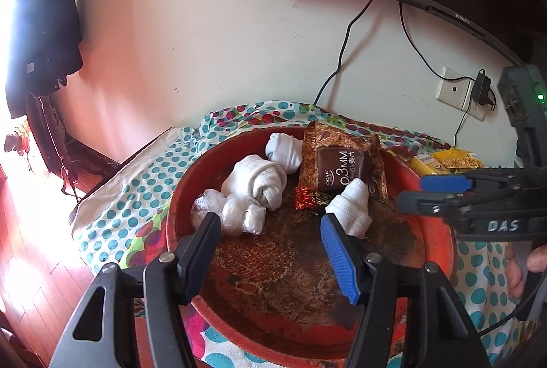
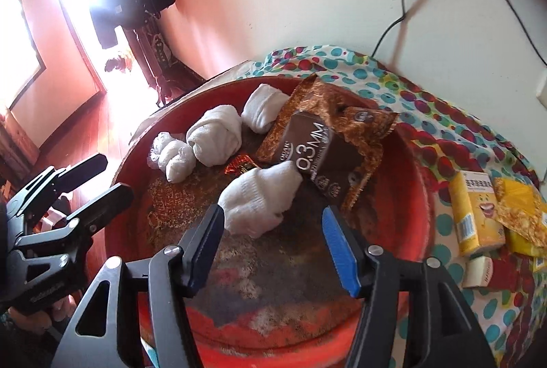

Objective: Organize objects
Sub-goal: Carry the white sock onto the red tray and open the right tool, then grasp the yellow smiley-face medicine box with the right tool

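Claws come first, since they are closest to the cameras. The right claw (image 2: 271,219) has its two fingers apart, with nothing pinched between them. Just past its tips lies a rolled white sock (image 2: 258,202), inside the big red tray (image 2: 424,197). The sock sits a bit toward the black finger, and may brush it. Its long way runs slanting from that finger up toward the brown snack bag (image 2: 328,142), and its far end touches the bag. The right claw is the nearer one to this sock, and it tips down toward the tray floor.

The left claw (image 1: 270,221) is wide apart too and holds nothing. It also tips down into the tray. A knotted plastic bag (image 1: 229,212) sits right by its black finger.

Farther back in the tray are two more rolled socks, a fat one (image 1: 256,183) and a smaller one (image 1: 284,152) by the rim, plus a little shiny red wrapper (image 1: 307,197).

Outside the tray, on the spotty cloth (image 2: 383,84) over the desk, sit a yellow box (image 2: 477,214) and a yellow packet (image 2: 519,214), well away from both claws.

My guess is that those yellow things are what is left to put in the tray.
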A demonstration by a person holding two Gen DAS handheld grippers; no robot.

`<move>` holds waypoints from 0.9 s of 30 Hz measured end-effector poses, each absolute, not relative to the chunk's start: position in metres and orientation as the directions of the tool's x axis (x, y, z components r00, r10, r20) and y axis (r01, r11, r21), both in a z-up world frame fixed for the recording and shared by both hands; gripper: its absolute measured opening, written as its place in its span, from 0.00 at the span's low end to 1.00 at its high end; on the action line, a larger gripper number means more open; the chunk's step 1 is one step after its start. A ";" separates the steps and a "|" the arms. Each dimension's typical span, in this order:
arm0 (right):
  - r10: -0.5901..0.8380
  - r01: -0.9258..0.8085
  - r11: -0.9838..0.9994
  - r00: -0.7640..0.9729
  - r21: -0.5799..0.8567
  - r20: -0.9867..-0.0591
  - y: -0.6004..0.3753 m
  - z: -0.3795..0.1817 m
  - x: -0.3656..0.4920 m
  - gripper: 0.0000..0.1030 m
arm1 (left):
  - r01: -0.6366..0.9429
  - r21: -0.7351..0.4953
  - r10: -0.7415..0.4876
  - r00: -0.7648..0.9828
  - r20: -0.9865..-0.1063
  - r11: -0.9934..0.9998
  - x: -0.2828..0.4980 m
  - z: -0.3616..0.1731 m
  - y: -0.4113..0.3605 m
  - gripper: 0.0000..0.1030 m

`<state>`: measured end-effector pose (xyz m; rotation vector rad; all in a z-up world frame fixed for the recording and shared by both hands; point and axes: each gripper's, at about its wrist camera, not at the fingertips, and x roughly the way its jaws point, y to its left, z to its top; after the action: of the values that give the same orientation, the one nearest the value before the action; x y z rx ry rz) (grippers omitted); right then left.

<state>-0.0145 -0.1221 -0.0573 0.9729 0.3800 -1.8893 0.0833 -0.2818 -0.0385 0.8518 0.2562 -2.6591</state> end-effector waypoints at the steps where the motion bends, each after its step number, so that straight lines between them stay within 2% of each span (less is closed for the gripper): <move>1: -0.607 0.841 -0.525 -0.262 0.131 -0.750 -0.108 -0.051 -0.016 0.56 | 0.365 -0.065 -0.259 -0.765 -0.589 -0.929 0.083 -0.038 -0.281 0.61; 5: -0.578 0.776 -0.627 -0.403 0.069 -0.710 -0.045 -0.032 -0.038 0.57 | 0.346 -0.046 -0.254 -0.767 -0.590 -0.937 0.081 -0.038 -0.274 0.61; 8: -0.503 0.682 -0.730 -0.489 0.048 -0.712 0.011 -0.029 -0.073 0.61 | 0.323 -0.020 -0.251 -0.771 -0.586 -0.946 0.079 -0.037 -0.266 0.61; 12: -0.345 0.549 -0.833 -0.610 -0.067 -0.713 0.072 -0.040 -0.121 0.62 | 0.287 -0.030 -0.218 -0.787 -0.578 -0.957 0.077 -0.032 -0.254 0.61; 16: -0.247 0.464 -0.880 -0.625 -0.099 -0.741 0.108 -0.067 -0.163 0.63 | 0.231 -0.048 -0.162 -0.801 -0.577 -0.972 0.069 -0.027 -0.233 0.61; 22: -0.258 0.440 -0.898 -0.572 -0.026 -0.779 0.114 -0.101 -0.203 0.63 | 0.119 -0.002 -0.091 -0.773 -0.628 -0.993 0.036 -0.025 -0.187 0.61; 27: -0.261 0.438 -0.899 -0.567 -0.019 -0.781 0.103 -0.113 -0.219 0.65 | -0.003 0.045 -0.027 -0.756 -0.654 -0.999 0.010 -0.023 -0.149 0.61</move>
<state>-0.2190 0.1032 -0.1134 1.1761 0.2958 -2.4585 0.0098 -0.1487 -0.0229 1.0926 -0.0682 -2.9312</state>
